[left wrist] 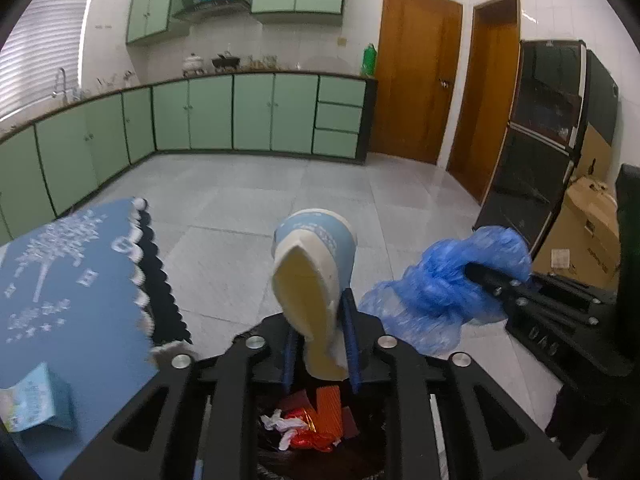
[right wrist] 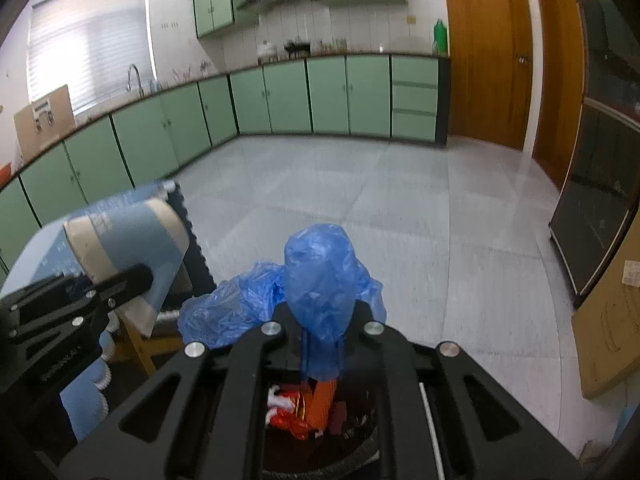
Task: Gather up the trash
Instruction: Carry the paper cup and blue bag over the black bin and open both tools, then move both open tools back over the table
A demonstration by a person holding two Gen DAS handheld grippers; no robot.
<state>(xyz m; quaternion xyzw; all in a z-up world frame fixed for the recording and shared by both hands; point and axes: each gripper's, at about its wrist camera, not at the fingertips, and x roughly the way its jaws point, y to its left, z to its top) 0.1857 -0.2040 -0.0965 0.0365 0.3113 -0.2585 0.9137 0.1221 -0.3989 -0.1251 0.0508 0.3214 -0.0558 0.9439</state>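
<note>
Left gripper (left wrist: pixel 318 354): fingers clamped on a crushed light-blue paper cup (left wrist: pixel 316 276), pinched near its flattened lower end. The cup rises up and away from the fingertips with its squashed cream-coloured inside facing the camera. In the right wrist view the same cup (right wrist: pixel 128 248) shows at the left, held between the black fingers of that gripper (right wrist: pixel 132 280).

Right gripper (right wrist: pixel 322 354): fingers closed on a crumpled blue plastic bag (right wrist: pixel 320 280). The bag bulges above the fingertips and spills out to their left. In the left wrist view the bag (left wrist: pixel 440 284) and the gripper (left wrist: pixel 486 276) holding it sit to the right of the cup, close beside it but apart.

Trash bin (left wrist: pixel 372 456): dark, round, directly below both pairs of fingers. Contents: red and orange wrappers (left wrist: pixel 320 420) and crumpled white paper (left wrist: pixel 280 424). The same bin (right wrist: pixel 360 452) and wrappers (right wrist: pixel 308 408) appear under the right fingertips.

Table (left wrist: pixel 60 300): left of the left fingers, covered in a blue cloth with white print and a scalloped edge. A small light-blue carton (left wrist: pixel 36 404) lies on it near the lower left.

Surroundings: green kitchen cabinets (right wrist: pixel 280 100) and grey tiled floor (right wrist: pixel 360 200) beyond the fingertips.
</note>
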